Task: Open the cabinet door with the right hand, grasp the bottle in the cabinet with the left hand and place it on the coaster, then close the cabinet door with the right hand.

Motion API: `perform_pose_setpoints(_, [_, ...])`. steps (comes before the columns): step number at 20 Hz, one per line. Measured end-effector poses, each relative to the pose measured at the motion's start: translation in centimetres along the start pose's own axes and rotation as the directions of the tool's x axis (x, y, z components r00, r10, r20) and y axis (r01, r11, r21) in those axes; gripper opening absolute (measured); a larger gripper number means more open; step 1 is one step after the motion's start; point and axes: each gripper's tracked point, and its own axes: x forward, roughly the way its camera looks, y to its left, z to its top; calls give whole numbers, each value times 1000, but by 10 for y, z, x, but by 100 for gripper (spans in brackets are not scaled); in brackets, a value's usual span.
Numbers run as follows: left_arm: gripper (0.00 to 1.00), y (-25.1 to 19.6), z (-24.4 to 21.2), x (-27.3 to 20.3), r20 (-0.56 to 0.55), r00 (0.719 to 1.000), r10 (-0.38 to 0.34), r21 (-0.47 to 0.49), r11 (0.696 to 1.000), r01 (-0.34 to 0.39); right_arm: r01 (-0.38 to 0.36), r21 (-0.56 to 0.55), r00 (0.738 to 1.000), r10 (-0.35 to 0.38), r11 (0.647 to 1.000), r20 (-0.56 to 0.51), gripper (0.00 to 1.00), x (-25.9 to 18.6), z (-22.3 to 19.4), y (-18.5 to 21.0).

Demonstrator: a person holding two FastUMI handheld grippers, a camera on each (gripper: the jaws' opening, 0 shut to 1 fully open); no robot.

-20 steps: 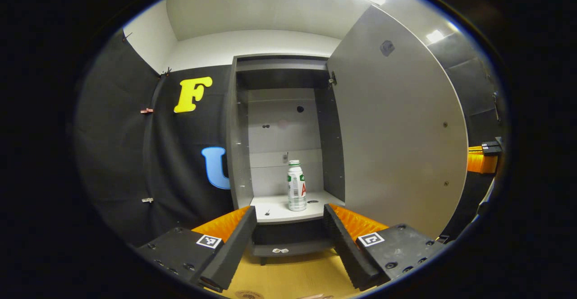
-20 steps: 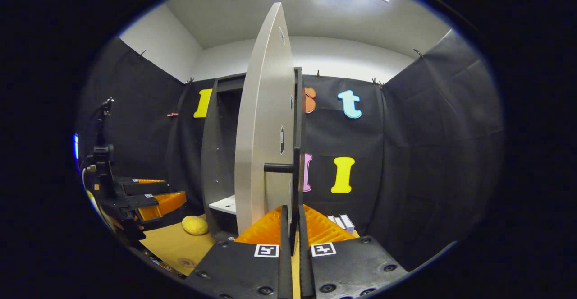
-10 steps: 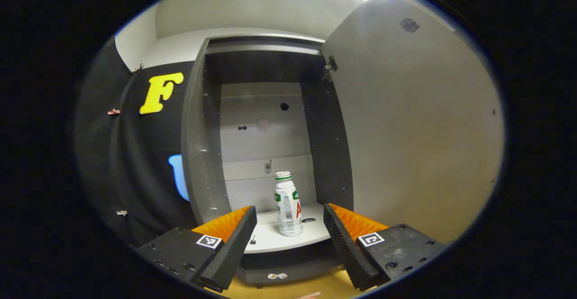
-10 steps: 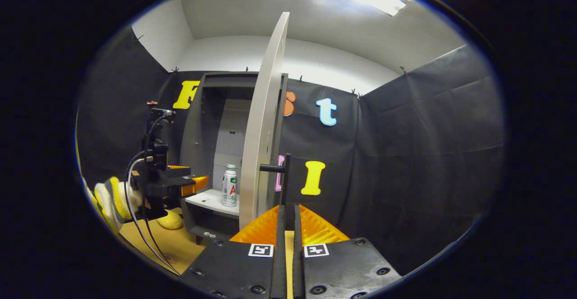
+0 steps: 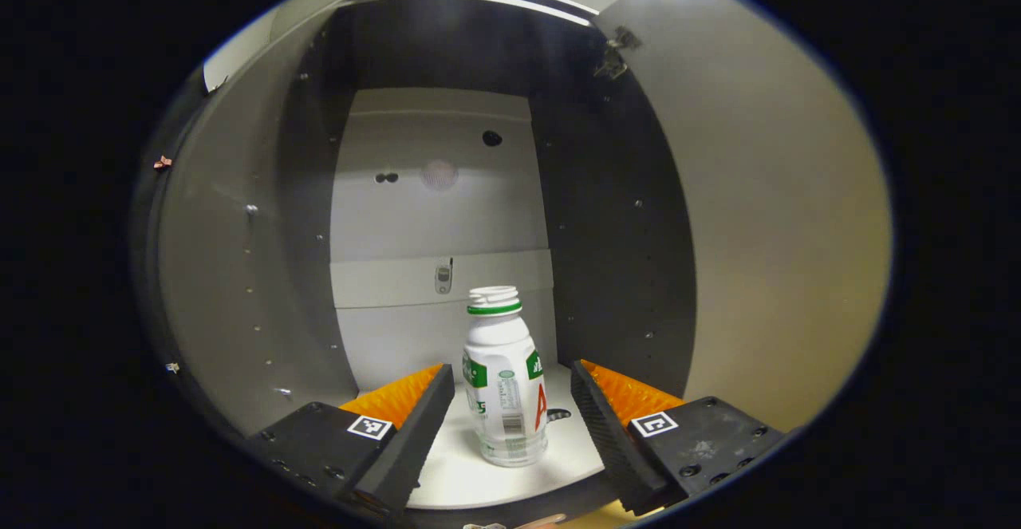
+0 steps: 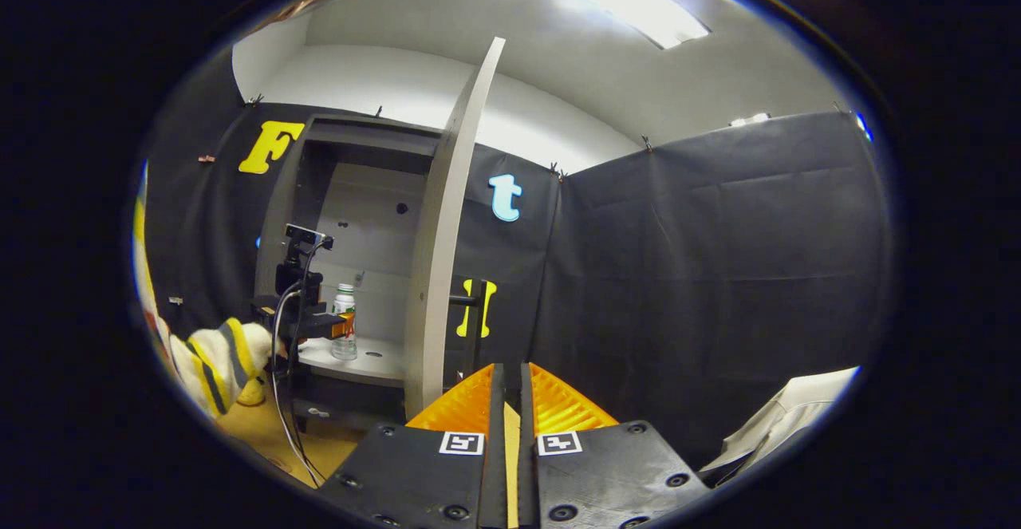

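Observation:
A white bottle [image 5: 505, 385] with a green ring under its cap stands upright on the white shelf [image 5: 459, 481] inside the grey cabinet [image 5: 239, 274]. My left gripper [image 5: 510, 373] is open, one finger on each side of the bottle, and neither finger touches it. The cabinet door [image 5: 782, 218] stands open on the right. In the right gripper view the door [image 6: 443, 218] is seen edge-on with its dark handle [image 6: 471, 302]. My right gripper [image 6: 510, 369] is shut on nothing, some way back from the handle. Farther off, the left gripper [image 6: 319, 323] reaches up to the bottle [image 6: 344, 329].
A hand in a yellow-striped glove [image 6: 219, 353] holds the left gripper, with a cable hanging below it. A yellow soft object [image 6: 251, 392] lies on the wooden table [image 6: 255, 433] by the cabinet's foot. Pale cloth [image 6: 790, 409] shows at the lower right.
My left gripper has moved forward into the cabinet until its open fingers flank the bottle. My right gripper has drawn back from the door handle and turned to the right.

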Motion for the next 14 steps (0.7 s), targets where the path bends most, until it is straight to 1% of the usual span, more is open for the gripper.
perform_pose_setpoints(4, [93, 9, -18, 28, -37, 999, 3, -34, 999, -4, 50, -40, 999, -50, 998, 11, 10, -1, 9, 11])
perform_pose_setpoints(7, [93, 10, -24, 39, -47, 999, -16, -33, 999, 14, 68, -36, 998, -67, 997, 16, 10, 2, 14, 18])
perform_pose_setpoints(9, [91, 9, -24, 48, -44, 999, -30, -19, 999, 29, 82, -36, 997, -81, 996, 15, 10, 4, 13, 20])
perform_pose_setpoints(10, [89, 10, -25, 53, -44, 999, -28, -13, 1000, 27, 87, -42, 996, -86, 995, 15, 10, 4, 12, 20])
perform_pose_setpoints(12, [81, 10, -25, 56, -44, 998, -34, -17, 999, 33, 84, -44, 996, -83, 996, 14, 10, 1, 14, 20])
perform_pose_setpoints(14, [77, 9, -25, 55, -45, 998, -53, -32, 998, 52, 71, -39, 997, -70, 997, 24, 10, 0, 17, 20])
